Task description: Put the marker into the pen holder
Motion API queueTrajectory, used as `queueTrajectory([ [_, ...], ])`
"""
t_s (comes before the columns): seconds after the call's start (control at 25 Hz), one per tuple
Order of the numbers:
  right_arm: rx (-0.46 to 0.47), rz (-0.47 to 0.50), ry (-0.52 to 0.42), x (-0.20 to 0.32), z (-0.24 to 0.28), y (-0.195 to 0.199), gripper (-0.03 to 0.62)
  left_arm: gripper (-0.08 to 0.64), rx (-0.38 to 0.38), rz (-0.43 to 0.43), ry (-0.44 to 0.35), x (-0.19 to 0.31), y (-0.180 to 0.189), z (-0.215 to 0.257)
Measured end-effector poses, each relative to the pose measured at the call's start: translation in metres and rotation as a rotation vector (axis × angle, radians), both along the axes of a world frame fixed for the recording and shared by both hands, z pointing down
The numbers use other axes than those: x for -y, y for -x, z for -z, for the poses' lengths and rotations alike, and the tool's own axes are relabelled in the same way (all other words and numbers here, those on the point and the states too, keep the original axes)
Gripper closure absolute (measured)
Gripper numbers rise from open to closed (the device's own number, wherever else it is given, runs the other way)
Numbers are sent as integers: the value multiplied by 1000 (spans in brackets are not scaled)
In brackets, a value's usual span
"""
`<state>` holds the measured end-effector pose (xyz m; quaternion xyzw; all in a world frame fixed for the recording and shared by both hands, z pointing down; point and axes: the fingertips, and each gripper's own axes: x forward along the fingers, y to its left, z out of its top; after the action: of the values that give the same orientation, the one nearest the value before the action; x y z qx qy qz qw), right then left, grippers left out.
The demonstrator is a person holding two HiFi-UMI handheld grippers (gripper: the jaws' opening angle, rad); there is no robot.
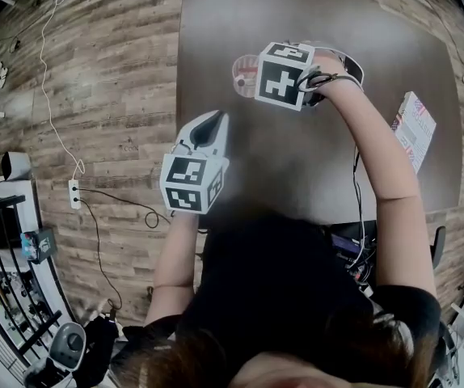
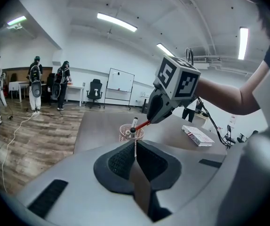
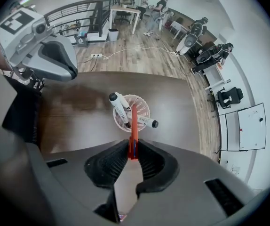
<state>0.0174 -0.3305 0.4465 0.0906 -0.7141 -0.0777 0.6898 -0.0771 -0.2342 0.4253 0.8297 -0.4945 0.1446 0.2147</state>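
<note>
A red marker (image 3: 133, 131) is pinched between the pads of my right gripper (image 3: 133, 148), which is shut on it. The marker's front end points down into the pale mesh pen holder (image 3: 139, 102) on the dark table. Two white markers with black caps (image 3: 118, 105) lean inside the holder. In the left gripper view the right gripper (image 2: 152, 118) hangs just above the holder (image 2: 131, 133) with the red marker (image 2: 143, 124) slanting toward its rim. My left gripper (image 2: 135, 150) is shut and empty, held back near the table's left edge (image 1: 210, 128).
A printed booklet (image 1: 415, 126) lies at the table's right side. The dark table (image 1: 297, 176) stands on wood flooring with a white cable (image 1: 48, 79) at the left. Several people stand far off in the room (image 2: 36, 81).
</note>
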Motion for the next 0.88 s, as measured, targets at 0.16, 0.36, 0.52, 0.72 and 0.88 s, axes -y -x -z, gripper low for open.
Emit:
queueTrajectory([
  [0.16, -18, 21, -5, 3, -6, -2, 512, 532, -9, 23, -8, 4, 2, 1],
  [0.36, -18, 45, -27, 6, -5, 2, 511, 532, -17, 32, -5, 6, 8, 1],
  [0.52, 24, 50, -50, 10, -2, 8, 508, 532, -18, 29, 1, 6, 6, -3],
  [0.72, 50, 66, -58, 10, 2, 14, 509, 532, -29, 29, 8, 6, 4, -4],
  [0.88, -5, 107, -54, 8, 3, 11, 511, 532, -31, 37, 3, 6, 6, -3],
])
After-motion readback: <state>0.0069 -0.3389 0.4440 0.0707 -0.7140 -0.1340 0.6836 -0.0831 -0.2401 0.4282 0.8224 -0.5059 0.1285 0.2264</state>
